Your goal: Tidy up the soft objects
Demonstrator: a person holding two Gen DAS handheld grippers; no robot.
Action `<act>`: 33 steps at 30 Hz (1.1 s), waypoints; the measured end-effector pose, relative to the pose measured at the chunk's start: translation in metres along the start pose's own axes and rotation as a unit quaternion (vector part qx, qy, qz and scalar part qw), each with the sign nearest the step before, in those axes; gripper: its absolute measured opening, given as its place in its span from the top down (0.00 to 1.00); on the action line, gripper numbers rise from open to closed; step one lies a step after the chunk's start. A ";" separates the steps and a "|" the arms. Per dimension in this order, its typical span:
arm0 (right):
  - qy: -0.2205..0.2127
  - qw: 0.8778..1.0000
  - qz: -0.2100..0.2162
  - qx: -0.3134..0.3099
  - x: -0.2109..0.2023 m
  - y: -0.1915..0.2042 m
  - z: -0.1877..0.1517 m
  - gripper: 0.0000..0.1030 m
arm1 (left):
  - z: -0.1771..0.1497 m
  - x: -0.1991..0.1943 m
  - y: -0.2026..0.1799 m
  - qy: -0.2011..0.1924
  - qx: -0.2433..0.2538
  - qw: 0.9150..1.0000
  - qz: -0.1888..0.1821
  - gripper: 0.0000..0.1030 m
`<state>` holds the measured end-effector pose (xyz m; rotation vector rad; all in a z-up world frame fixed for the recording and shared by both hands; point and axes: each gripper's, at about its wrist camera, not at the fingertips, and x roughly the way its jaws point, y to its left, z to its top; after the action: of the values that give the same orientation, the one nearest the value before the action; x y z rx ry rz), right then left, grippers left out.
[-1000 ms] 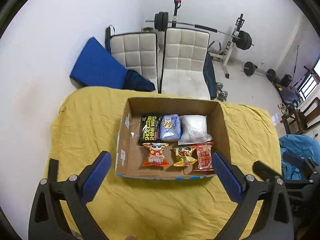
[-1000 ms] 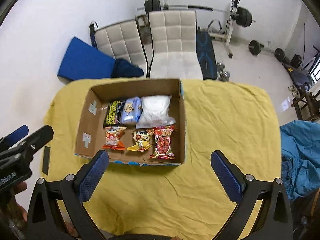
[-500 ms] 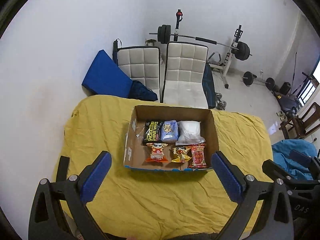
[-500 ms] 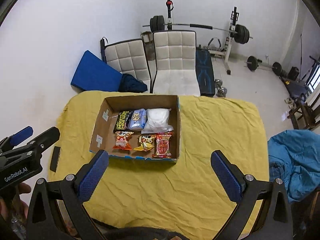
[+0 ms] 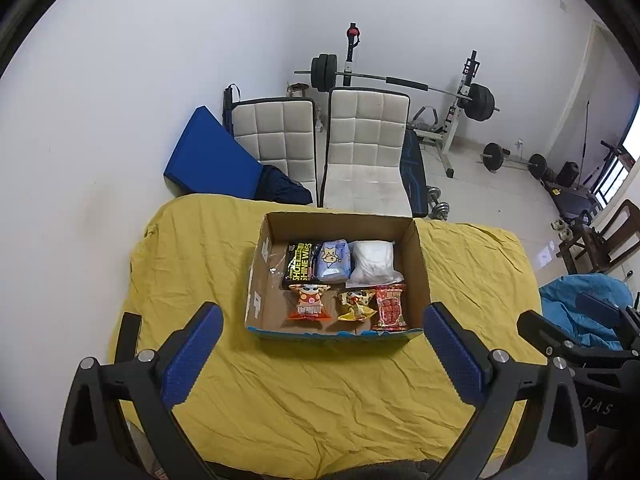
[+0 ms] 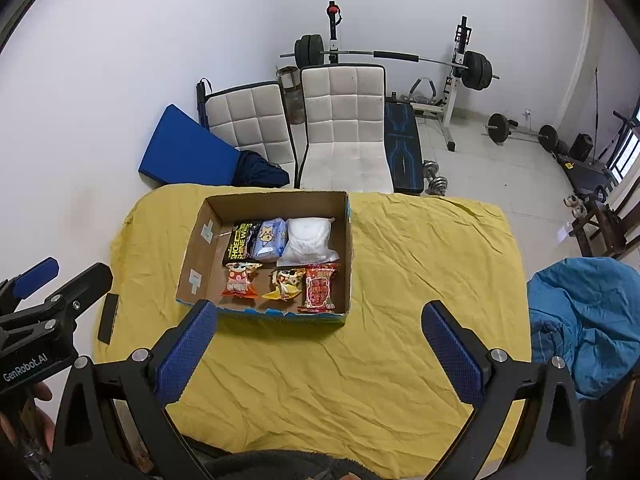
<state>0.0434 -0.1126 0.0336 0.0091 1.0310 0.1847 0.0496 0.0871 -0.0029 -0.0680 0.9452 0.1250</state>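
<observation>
An open cardboard box (image 5: 420,264) (image 6: 200,240) sits on a table under a yellow cloth (image 5: 320,392) (image 6: 420,260). Inside, the back row holds a black wipes pack (image 5: 299,266), a light-blue pack (image 5: 333,266) and a white bag (image 5: 374,262). The front row holds an orange snack bag (image 5: 309,302), a yellow snack bag (image 5: 356,305) and a red snack bag (image 5: 391,306). My left gripper (image 5: 322,350) is open and empty, high above the table's near side. My right gripper (image 6: 320,354) is open and empty, to the right of the left one.
Two white padded chairs (image 5: 364,148) and a blue mat (image 5: 208,160) stand behind the table by the wall. A barbell rack (image 5: 464,92) and weights are at the back right. A blue garment (image 6: 580,312) lies right of the table. A small black object (image 6: 107,318) lies at the cloth's left edge.
Both grippers have pulled up and back from the box, which now looks smaller and farther. Both stay open and empty. The packs in the box have not moved.
</observation>
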 end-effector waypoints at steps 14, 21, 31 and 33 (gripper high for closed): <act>-0.007 1.000 -0.015 -0.004 -0.003 0.002 -0.002 0.00 | -0.003 0.003 0.008 0.008 -0.002 1.000 0.015 0.00; -0.008 1.000 -0.021 -0.002 -0.002 0.001 -0.001 0.00 | -0.003 0.004 0.008 0.010 -0.001 1.000 0.014 0.00; -0.008 1.000 -0.021 0.001 -0.001 -0.001 -0.001 0.00 | -0.005 0.005 0.007 0.010 -0.001 1.000 0.011 0.00; -0.006 1.000 -0.019 0.002 0.000 -0.002 -0.001 0.00 | -0.006 0.007 0.005 0.013 0.000 1.000 0.010 0.00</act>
<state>0.0424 -0.1145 0.0331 -0.0053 1.0182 0.1465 0.0480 0.0923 -0.0117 -0.0600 0.9713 0.1438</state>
